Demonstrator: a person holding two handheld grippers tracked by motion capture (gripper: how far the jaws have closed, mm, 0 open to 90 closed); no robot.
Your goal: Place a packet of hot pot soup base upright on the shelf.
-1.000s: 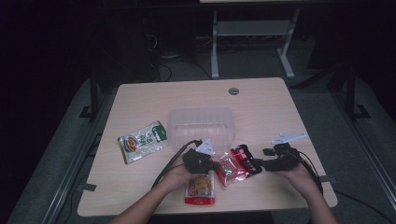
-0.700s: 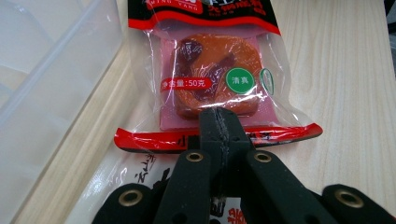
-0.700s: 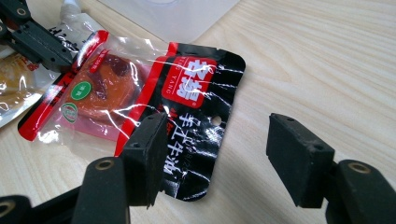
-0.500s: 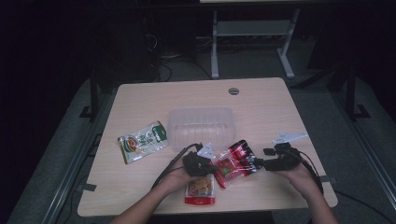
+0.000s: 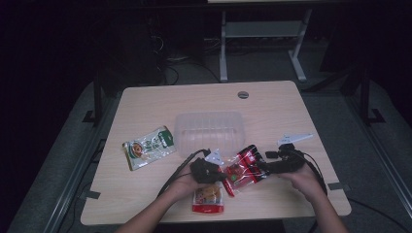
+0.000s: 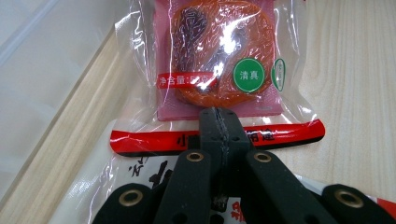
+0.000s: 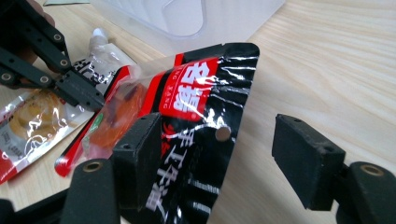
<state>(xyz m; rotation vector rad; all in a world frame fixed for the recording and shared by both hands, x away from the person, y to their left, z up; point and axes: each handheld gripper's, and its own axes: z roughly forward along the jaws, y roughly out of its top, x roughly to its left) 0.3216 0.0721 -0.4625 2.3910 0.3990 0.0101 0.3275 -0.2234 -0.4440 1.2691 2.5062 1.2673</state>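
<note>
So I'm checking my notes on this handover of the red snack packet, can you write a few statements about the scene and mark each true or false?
1. The left gripper is shut on the red snack packet. True.
2. The right gripper is clamped on that packet. False: its jaws stand apart and have just been opening, with the packet's black end between them.
3. The clear plastic container sits on the table beyond the packet. True.
4. The green-labelled packet lies inside the container. False: it lies on the table to the container's left.
5. Another packet lies by the left hand. True.
</note>
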